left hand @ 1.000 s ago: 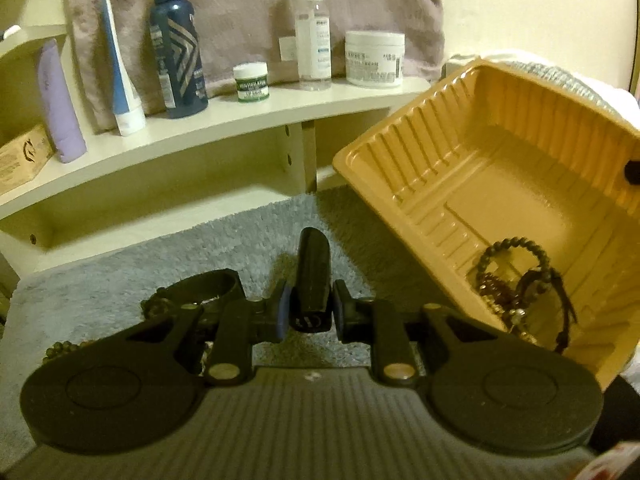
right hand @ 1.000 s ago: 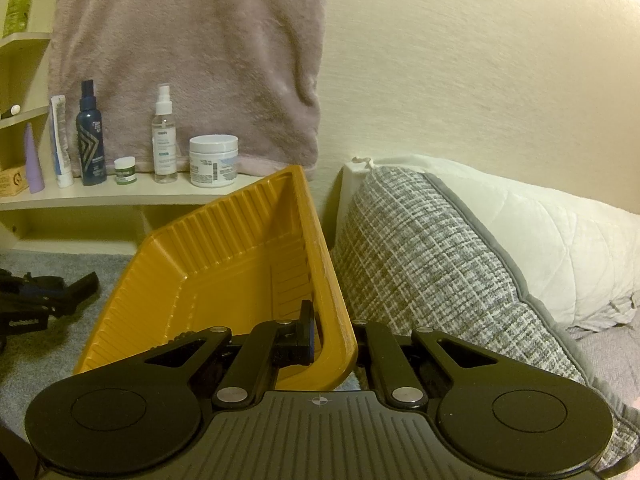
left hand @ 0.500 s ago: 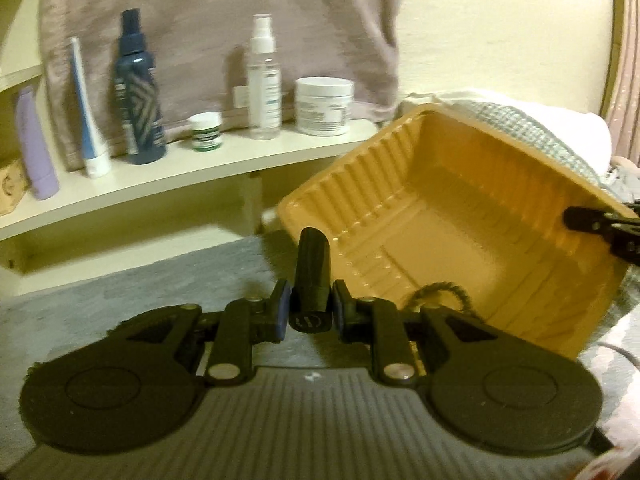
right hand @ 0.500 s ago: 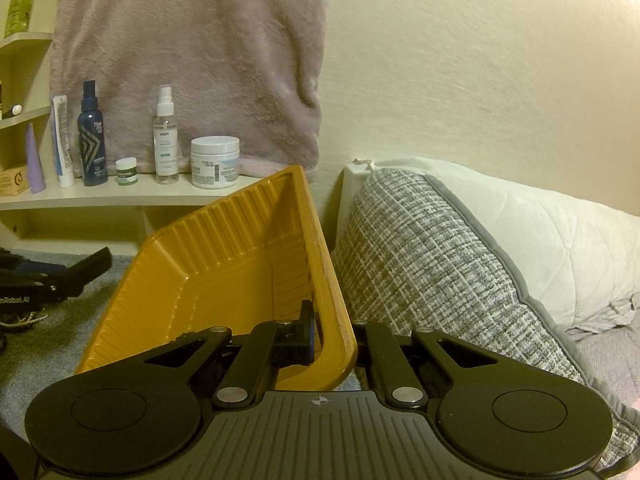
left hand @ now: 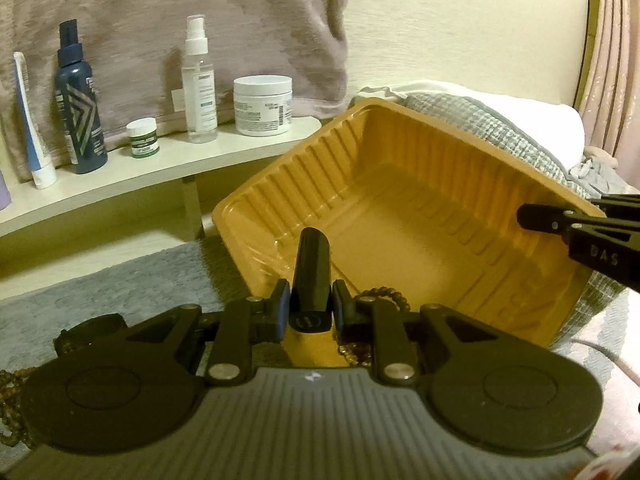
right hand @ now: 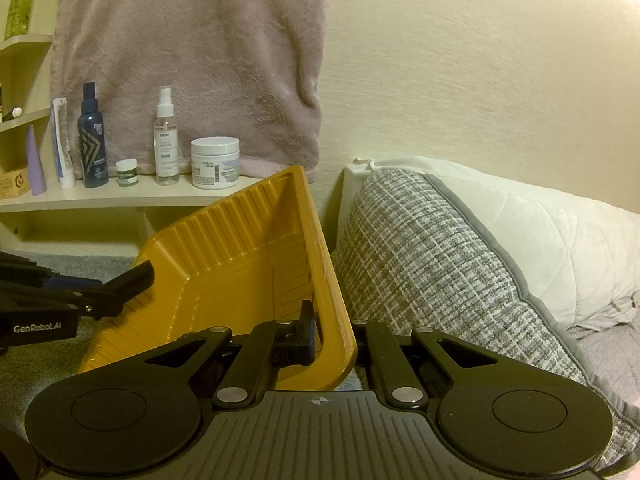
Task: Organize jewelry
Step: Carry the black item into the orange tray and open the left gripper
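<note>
A yellow ribbed plastic tray (left hand: 400,208) stands tilted on the grey rug, leaning toward the pillows. My right gripper (right hand: 332,328) is shut on its rim, one finger inside the wall and one outside; in the left wrist view that right gripper (left hand: 560,224) shows at the tray's right edge. My left gripper (left hand: 310,304) is shut on a black oblong item (left hand: 311,268) that sticks up over the tray's near rim. A beaded bracelet (left hand: 384,294) lies in the tray's low corner, mostly hidden behind my fingers. From the right wrist view, the left gripper (right hand: 132,280) reaches in from the left.
More beads (left hand: 12,384) and a dark band (left hand: 92,328) lie on the rug at lower left. A low shelf (left hand: 120,176) holds a spray bottle (left hand: 198,80), a white jar (left hand: 262,104) and tubes under a hanging towel. A checked pillow (right hand: 432,264) backs the tray.
My left gripper has moved right and upward with the black item, bringing it over the tray's near rim. The right gripper and the tray have stayed still.
</note>
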A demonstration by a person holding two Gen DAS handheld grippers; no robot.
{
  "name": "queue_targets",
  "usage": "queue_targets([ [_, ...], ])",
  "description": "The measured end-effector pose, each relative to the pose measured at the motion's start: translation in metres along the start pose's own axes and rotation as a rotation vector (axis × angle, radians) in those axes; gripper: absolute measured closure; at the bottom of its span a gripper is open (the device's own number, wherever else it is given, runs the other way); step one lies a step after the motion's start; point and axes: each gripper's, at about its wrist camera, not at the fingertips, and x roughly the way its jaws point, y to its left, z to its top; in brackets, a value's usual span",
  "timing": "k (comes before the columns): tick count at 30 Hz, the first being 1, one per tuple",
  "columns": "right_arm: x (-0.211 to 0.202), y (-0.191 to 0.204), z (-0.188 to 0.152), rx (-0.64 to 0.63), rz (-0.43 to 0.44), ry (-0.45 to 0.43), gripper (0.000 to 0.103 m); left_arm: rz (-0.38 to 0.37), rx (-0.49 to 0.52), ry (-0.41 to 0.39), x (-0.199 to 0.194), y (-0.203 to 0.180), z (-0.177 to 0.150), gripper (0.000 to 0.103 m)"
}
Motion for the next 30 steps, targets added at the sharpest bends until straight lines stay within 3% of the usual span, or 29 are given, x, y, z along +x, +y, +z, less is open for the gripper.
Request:
queue_targets([
  [14, 0.000, 0.000, 0.000, 0.000, 0.000, 0.000, 0.097, -0.013, 0.011, 0.005, 0.006, -0.011, 0.004, 0.083],
  [17, 0.000, 0.000, 0.000, 0.000, 0.002, 0.000, 0.097, -0.012, 0.003, 0.006, 0.007, -0.011, 0.004, 0.076],
  [30, 0.000, -0.001, -0.001, 0.003, 0.000, 0.002, 0.097, 0.041, -0.026, 0.002, -0.008, 0.010, -0.006, 0.076],
])
